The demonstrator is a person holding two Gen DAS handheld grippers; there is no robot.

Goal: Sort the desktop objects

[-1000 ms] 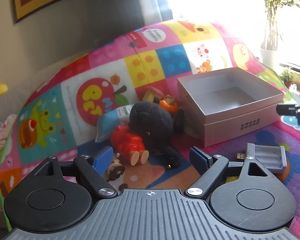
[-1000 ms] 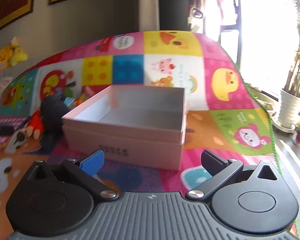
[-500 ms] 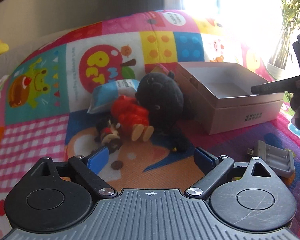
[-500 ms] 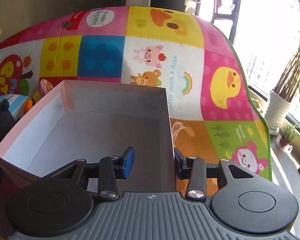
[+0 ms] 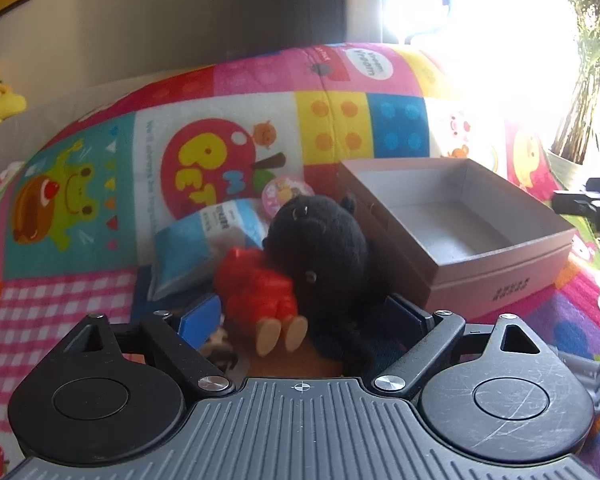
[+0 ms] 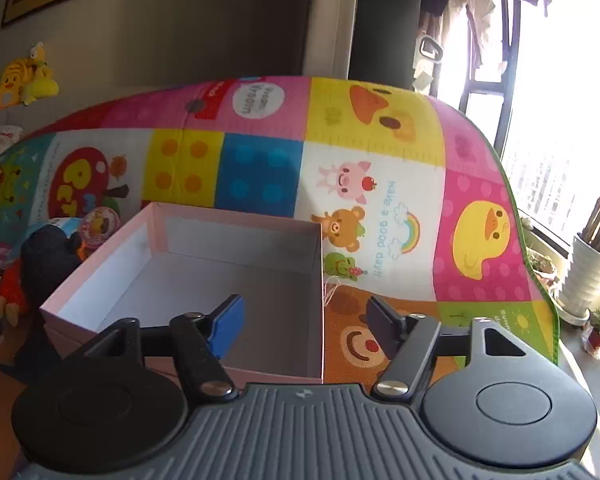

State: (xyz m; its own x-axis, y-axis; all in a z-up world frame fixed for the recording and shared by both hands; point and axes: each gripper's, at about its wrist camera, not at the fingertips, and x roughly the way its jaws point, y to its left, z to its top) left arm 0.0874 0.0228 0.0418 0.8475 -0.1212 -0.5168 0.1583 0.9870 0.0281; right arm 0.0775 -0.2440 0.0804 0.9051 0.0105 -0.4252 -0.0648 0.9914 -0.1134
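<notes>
Left wrist view: the left claw (image 5: 302, 320) stands wide, closing slightly, straddling the black plush bear (image 5: 320, 248) and red toy figure (image 5: 258, 288) without pressing them, beside the open pink cardboard box (image 5: 496, 276) on the colourful cartoon play mat (image 5: 80, 200).

Right wrist view: the right claw (image 6: 304, 322), empty, is opening over the box's near right corner.

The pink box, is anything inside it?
Nothing shows inside the pink box: both views show a bare grey floor. The near corner is hidden by the right gripper, whose opening jaws straddle the box's right wall. The toys lie outside.
</notes>
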